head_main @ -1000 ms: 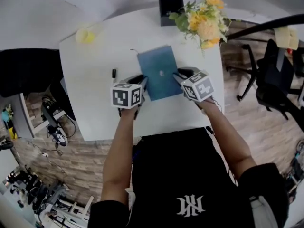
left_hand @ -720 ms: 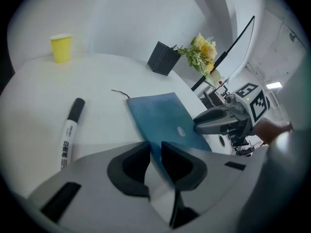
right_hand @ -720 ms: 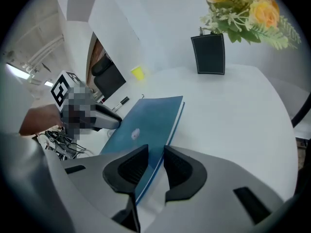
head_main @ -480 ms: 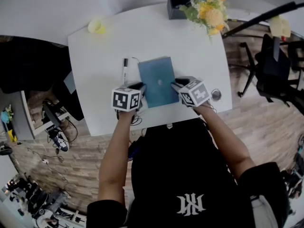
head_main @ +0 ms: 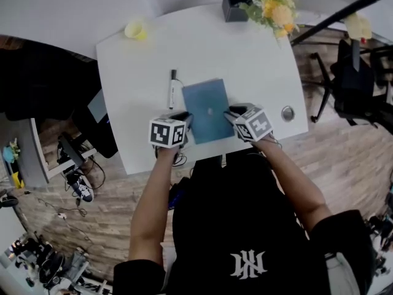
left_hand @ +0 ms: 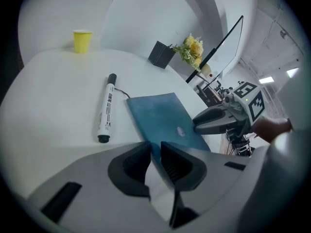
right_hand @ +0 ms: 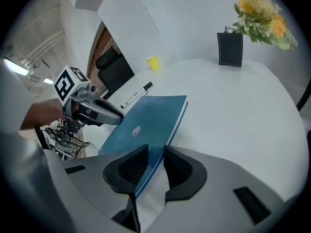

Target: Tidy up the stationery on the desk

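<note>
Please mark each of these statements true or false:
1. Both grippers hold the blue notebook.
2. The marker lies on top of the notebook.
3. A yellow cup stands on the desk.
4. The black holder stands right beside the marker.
1. True. The left gripper, whose jaws have just been closing, grips the near left edge of the blue notebook. The right gripper grips its near right edge.
2. False. The marker lies on the desk, to the left of the notebook and apart from it.
3. True. The yellow cup stands near the far left corner.
4. False. The black holder stands at the far edge, next to the flowers.
</note>
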The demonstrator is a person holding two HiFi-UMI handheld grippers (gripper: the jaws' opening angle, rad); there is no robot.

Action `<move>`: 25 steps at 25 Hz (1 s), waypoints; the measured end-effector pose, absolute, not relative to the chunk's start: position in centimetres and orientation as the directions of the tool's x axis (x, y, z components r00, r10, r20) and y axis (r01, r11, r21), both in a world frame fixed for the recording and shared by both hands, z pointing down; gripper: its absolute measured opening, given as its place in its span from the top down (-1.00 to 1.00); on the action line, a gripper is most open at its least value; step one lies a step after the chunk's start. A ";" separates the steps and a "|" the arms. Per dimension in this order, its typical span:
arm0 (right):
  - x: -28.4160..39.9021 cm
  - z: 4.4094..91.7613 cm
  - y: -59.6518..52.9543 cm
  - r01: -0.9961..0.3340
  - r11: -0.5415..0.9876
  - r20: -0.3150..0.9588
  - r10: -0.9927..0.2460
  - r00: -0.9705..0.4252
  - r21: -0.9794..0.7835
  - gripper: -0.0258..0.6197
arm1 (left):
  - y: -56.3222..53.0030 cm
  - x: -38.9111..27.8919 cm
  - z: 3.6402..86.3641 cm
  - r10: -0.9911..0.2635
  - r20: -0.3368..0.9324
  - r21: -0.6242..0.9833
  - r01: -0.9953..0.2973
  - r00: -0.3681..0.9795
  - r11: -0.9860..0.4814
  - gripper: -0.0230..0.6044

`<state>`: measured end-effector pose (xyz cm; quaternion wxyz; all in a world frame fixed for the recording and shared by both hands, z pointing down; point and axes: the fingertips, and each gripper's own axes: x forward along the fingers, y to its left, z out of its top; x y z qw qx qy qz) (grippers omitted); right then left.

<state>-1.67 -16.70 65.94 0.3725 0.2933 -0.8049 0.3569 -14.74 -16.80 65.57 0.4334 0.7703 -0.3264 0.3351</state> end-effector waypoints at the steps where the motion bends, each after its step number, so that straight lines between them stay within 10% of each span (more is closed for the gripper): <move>1: -1.7 65.9 -16.5 -0.741 0.570 0.809 -0.211 -0.548 -0.354 0.55 | -16.7 -14.8 65.5 -0.213 0.796 0.453 -0.791 0.566 -0.412 0.71; 25: -1.5 62.7 -18.9 -0.622 0.756 0.783 -0.256 -0.567 -0.203 0.54 | -18.4 -15.7 62.3 -0.361 0.728 0.439 -0.801 0.583 -0.407 0.64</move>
